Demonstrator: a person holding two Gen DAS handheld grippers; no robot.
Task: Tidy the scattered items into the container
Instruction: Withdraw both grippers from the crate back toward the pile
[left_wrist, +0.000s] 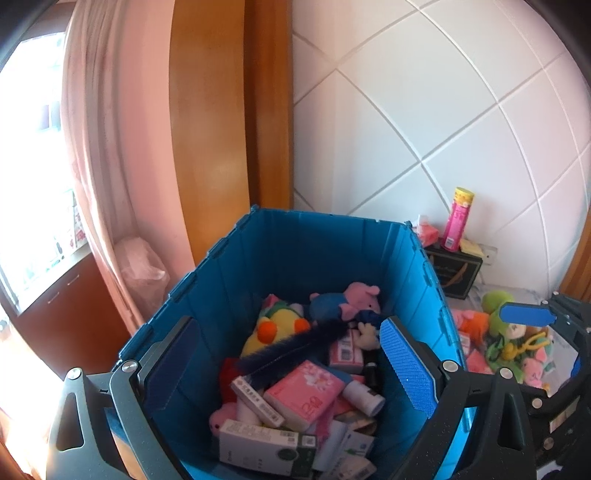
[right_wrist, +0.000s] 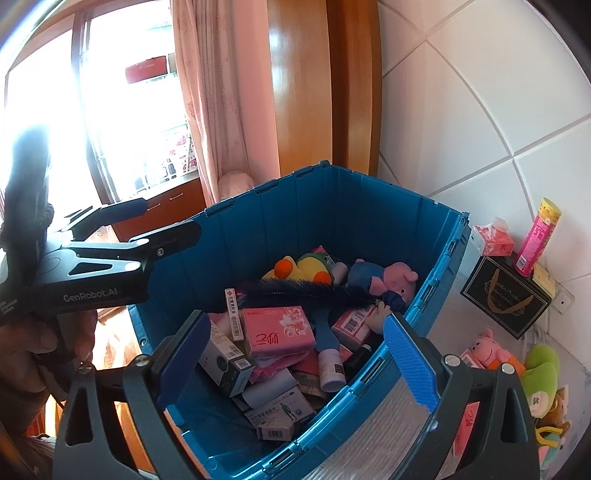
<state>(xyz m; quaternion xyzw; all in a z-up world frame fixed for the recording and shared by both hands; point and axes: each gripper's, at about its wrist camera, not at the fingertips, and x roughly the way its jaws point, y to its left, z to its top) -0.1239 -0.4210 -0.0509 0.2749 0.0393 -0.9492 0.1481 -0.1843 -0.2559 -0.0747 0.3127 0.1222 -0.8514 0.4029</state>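
Both of our tools hang over the blue container (left_wrist: 325, 251), and neither holds anything. Our left hand-held gripper (left_wrist: 291, 365) has its jaws spread wide, empty, aimed down into the bin at the pink tissue pack (left_wrist: 306, 395) and the dark feather brush (left_wrist: 295, 347) lying on the pile. Our right hand-held gripper (right_wrist: 295, 358) is spread just as wide and just as empty, tilted down over the bin's near-right corner.

What remains to tidy lies outside the container, on the desk (right_wrist: 461, 321) to the right of its wall: a pink pig toy (right_wrist: 487, 347), a green plush (right_wrist: 541, 373) and more soft toys heaped behind them. We judge the right hand nearer to that heap, which sits off its right finger, so the next reach should swing right and away from the bin. The pink tube (right_wrist: 537, 236) stands upright on a black box (right_wrist: 506, 295) against the tiled wall, farther back.
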